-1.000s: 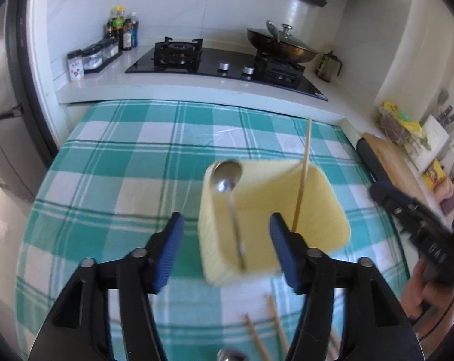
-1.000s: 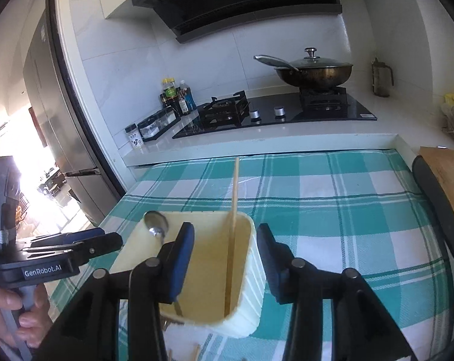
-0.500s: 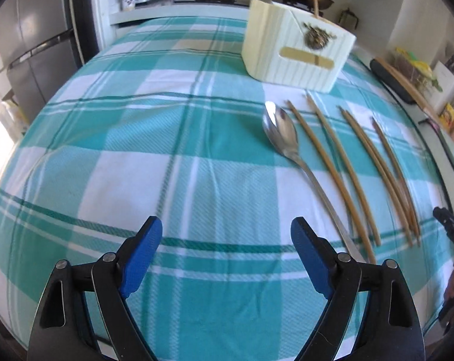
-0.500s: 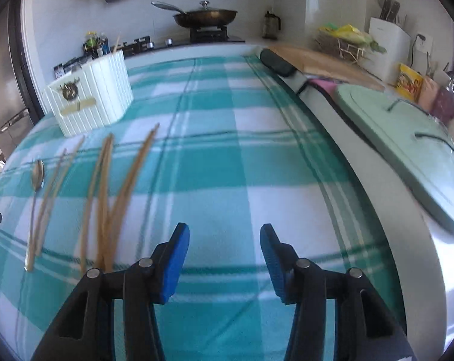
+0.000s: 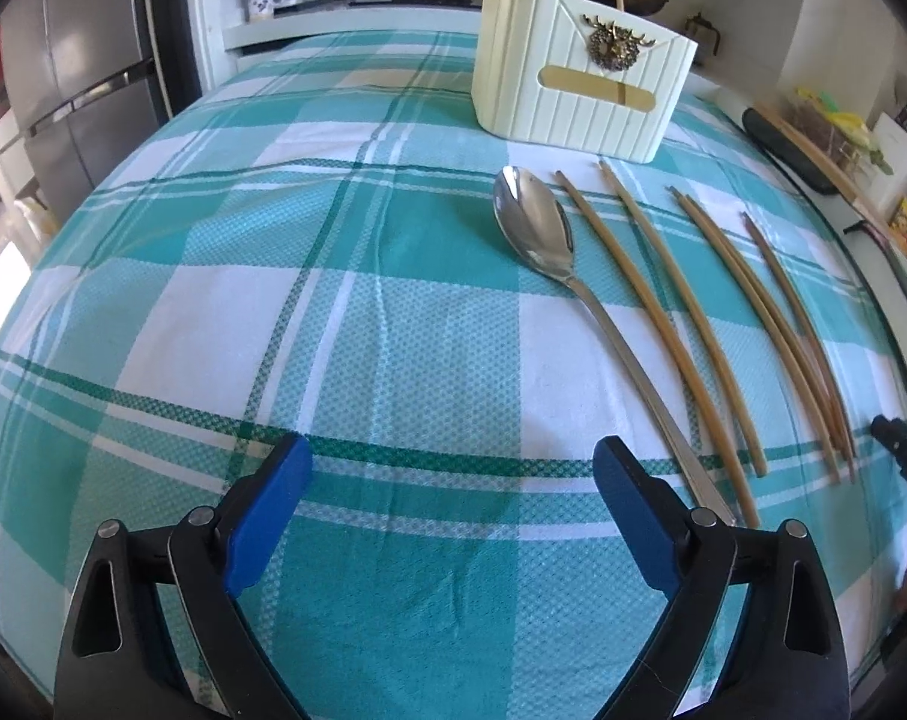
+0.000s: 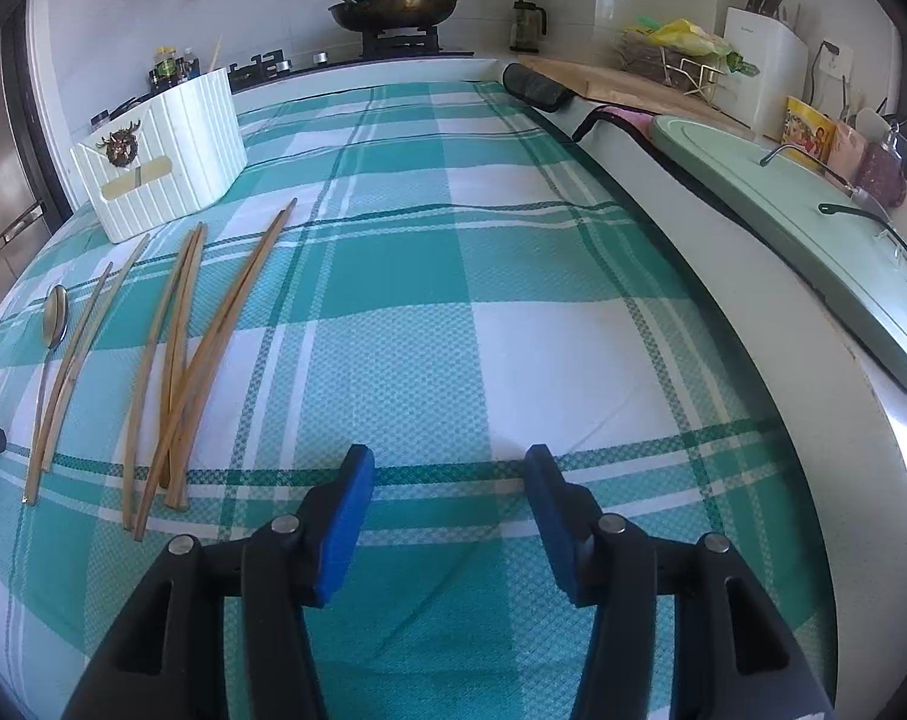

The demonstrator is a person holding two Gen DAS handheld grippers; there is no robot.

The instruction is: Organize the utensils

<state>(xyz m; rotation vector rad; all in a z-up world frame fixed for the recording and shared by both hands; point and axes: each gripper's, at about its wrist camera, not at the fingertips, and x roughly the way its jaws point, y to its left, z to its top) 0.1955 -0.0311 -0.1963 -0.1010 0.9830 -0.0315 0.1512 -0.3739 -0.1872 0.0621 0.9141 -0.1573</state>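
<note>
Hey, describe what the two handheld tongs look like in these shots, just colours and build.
Both look alike. The left tongs and the right tongs each have two glossy black plastic arms with triangular cut-outs and round silver pivot rivets. Each arm ends in a flat, bright blue pad, for instance this fingertip. No cables, sleeves or printed markings show on them in these views.

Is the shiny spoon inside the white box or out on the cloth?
Out. The spoon lies flat on the checked cloth, in front of the white box, beside the chopsticks.
</note>
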